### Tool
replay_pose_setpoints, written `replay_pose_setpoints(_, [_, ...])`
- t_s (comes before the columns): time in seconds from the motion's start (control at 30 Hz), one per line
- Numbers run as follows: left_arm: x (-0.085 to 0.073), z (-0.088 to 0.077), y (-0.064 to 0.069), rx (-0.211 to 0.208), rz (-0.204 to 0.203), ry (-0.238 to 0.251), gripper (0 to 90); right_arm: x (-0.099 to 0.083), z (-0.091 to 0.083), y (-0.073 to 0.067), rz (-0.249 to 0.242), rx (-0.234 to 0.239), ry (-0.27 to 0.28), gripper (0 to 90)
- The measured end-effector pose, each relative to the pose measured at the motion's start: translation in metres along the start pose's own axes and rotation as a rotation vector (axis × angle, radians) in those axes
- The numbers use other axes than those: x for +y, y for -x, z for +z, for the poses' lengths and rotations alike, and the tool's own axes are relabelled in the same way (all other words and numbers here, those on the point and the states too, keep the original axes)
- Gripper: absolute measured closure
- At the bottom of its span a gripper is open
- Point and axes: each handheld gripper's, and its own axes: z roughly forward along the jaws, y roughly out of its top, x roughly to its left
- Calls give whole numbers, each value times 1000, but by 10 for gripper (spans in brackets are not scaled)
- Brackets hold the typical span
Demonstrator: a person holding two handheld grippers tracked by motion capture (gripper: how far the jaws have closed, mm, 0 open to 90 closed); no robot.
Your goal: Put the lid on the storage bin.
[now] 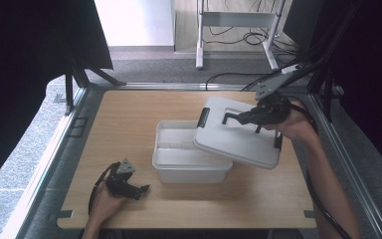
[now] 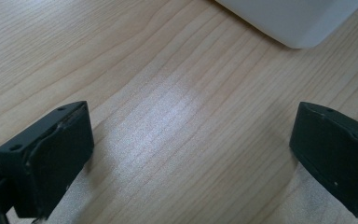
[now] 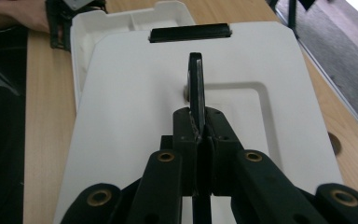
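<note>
Sitting mid-table on the wooden table (image 1: 129,129), a white plastic box (image 1: 189,162) is open on top; its inside looks white with a shallow divided tray, and I can't make out any contents. In the left gripper view a corner of the box (image 2: 298,23) shows at the top edge.

The white lid (image 1: 238,137) is tilted above the box's right side, its lower edge overlapping the box rim, its far end raised. It has black latches: one at the left end (image 1: 203,117), one at the right end (image 1: 278,141). In the right gripper view the lid (image 3: 121,116) lies beneath the jaws, with a latch (image 3: 189,32) at the far edge and the box (image 3: 121,21) beyond it.

The right gripper (image 1: 253,117) is clamped on the lid's black handle (image 3: 196,84), jaws closed tight around it.

The left gripper (image 1: 142,189) rests low near the table's front-left, just beside the box's front-left corner, not touching it. Its jaws stand wide apart with bare wood between them, the left gripper (image 2: 191,154) holding nothing.
</note>
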Motion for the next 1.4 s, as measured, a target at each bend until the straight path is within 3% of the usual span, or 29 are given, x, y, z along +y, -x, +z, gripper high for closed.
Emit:
replay_pose_setpoints(0.13, [0, 0, 0, -1, 1, 0, 0, 23, 29, -4, -59, 61, 8, 845])
replay_pose_setpoints(0.17, [0, 0, 0, 0, 2, 0, 0, 23, 29, -4, -59, 61, 8, 845])
replay_pose_setpoints(0.37, [0, 0, 0, -5, 6, -3, 0, 48, 73, -8, -108, 137, 3, 844])
replay_pose_setpoints(0.47, [0, 0, 0, -7, 8, -3, 0, 56, 99, -7, -129, 188, 2, 843])
replay_pose_setpoints(0.63, [0, 0, 1, -8, 10, -2, 0, 59, 122, -10, -146, 226, -7, 843])
replay_pose_setpoints(0.87, [0, 0, 1, -10, 11, -2, 0, 55, 138, -12, -156, 247, -44, 842])
replay_pose_setpoints(1.07, [0, 0, 1, -9, 12, -2, 0, 44, 139, -10, -131, 251, 9, 829])
replay_pose_setpoints(1.1, [0, 0, 1, -9, 11, -1, 0, 43, 139, -10, -134, 239, 8, 792])
replay_pose_setpoints(1.13, [0, 0, 1, -9, 11, -1, 0, 43, 138, -13, -137, 190, -1, 610])
replay_pose_setpoints(1.17, [0, 0, 1, -9, 11, -2, 0, 43, 138, -13, -137, 190, -1, 610])
replay_pose_setpoints(1.2, [0, 0, 1, -10, 10, -2, 0, 42, 132, -15, -124, 135, 31, 462])
replay_pose_setpoints(1.27, [0, 0, 1, -10, 10, -2, 0, 40, 128, -16, -103, 116, 48, 412])
replay_pose_setpoints(1.33, [0, 0, 1, -10, 10, -2, 0, 35, 113, -15, -37, 48, 54, 252])
replay_pose_setpoints(1.4, [0, 0, 1, -9, 10, -2, 0, 32, 109, -15, -15, 34, 52, 232])
